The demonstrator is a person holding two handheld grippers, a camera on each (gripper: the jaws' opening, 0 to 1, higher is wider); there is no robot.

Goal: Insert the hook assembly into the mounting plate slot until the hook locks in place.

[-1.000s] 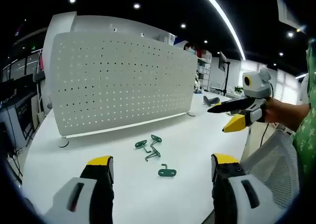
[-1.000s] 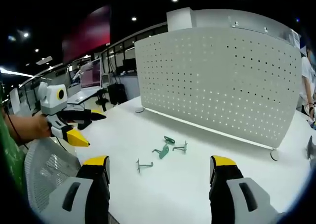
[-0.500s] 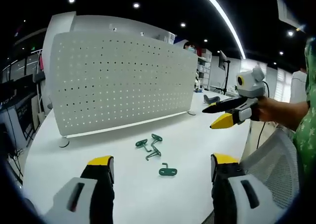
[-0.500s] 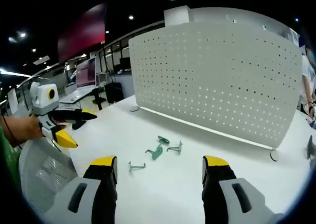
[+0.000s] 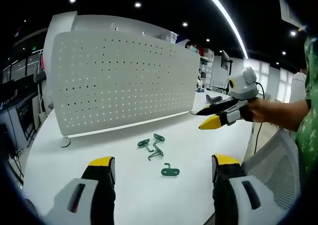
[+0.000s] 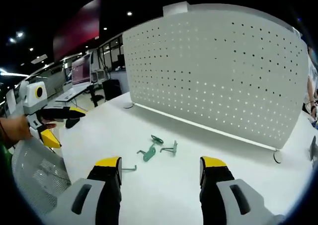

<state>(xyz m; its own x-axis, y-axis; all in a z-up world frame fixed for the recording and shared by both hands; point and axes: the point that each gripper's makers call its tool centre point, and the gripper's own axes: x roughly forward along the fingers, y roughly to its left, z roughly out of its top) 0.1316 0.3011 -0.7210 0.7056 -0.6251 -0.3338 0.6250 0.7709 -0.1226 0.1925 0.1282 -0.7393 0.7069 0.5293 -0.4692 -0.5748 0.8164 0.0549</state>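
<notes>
Right fingers [image 6: 110, 168] parted, hooks [image 6: 158, 148] ahead — untouched

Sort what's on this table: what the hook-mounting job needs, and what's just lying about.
Needed: green hooks, loose on the white table; perforated mounting plate standing behind them; left gripper and right gripper, both open, empty.

Lying about: mesh chair; dark object at the table's far end.

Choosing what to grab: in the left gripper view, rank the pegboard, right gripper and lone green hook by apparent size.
1. pegboard
2. right gripper, though it is nearer the camera
3. lone green hook
</notes>
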